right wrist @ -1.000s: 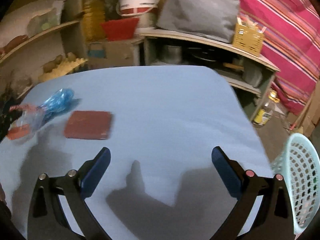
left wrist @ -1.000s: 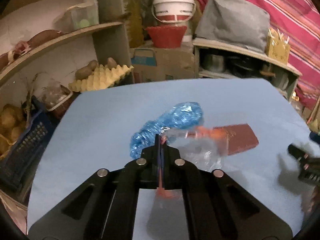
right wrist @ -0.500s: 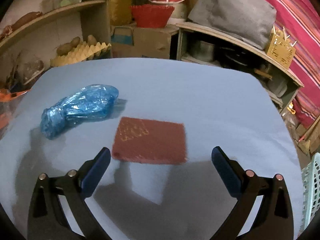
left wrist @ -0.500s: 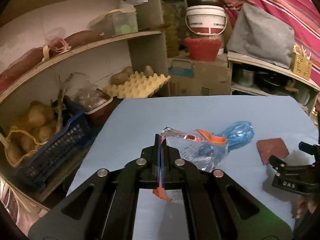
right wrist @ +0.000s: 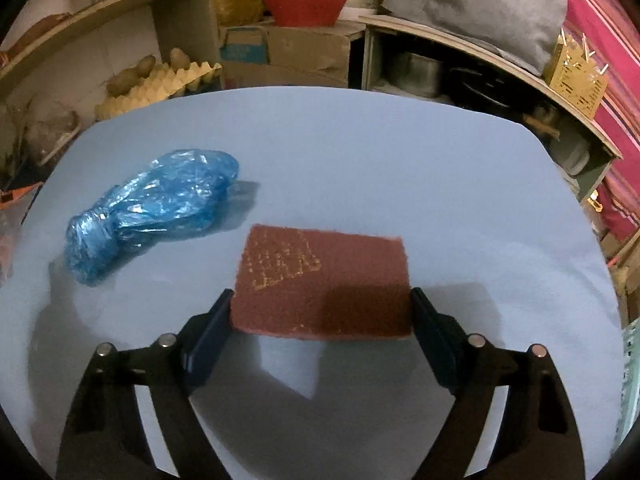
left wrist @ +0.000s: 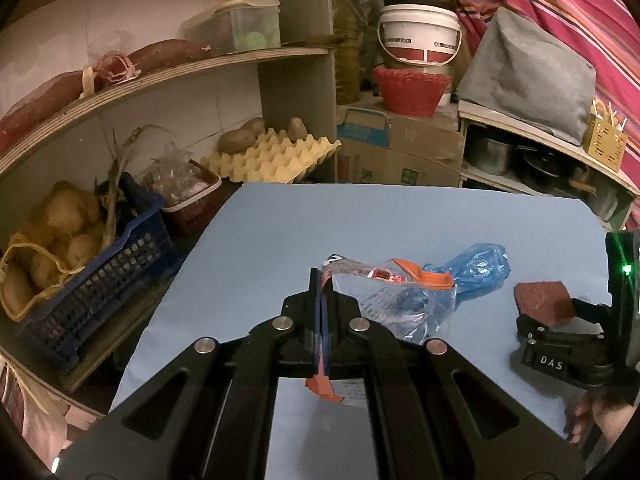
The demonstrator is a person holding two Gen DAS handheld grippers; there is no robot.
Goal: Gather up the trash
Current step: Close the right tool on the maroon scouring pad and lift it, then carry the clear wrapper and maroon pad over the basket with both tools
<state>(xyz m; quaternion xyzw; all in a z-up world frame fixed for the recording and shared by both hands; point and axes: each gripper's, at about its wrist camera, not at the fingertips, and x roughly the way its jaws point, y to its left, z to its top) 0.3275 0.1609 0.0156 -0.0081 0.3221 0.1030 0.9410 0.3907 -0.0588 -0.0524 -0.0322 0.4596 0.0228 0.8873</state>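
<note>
My left gripper (left wrist: 321,312) is shut on a clear plastic wrapper with orange trim (left wrist: 394,300) and holds it above the blue table (left wrist: 280,240). A crumpled blue plastic bag (right wrist: 152,208) lies on the table; it also shows in the left wrist view (left wrist: 480,272). A dark red scouring pad (right wrist: 324,284) lies flat between my right gripper's (right wrist: 320,312) fingers, which touch its two side edges near its front. In the left wrist view the pad (left wrist: 540,300) sits at the right gripper's tips (left wrist: 560,344).
Shelves at left hold a blue crate of potatoes (left wrist: 88,264), an egg tray (left wrist: 268,160) and boxes. A cardboard box (left wrist: 400,152), red basket (left wrist: 412,88) and pots stand behind the table. A pale mesh basket's edge (right wrist: 632,380) shows at the right.
My right gripper has moved forward to the red pad and closed its fingers onto its sides. My left gripper has kept hold of the wrapper and shifted slightly.
</note>
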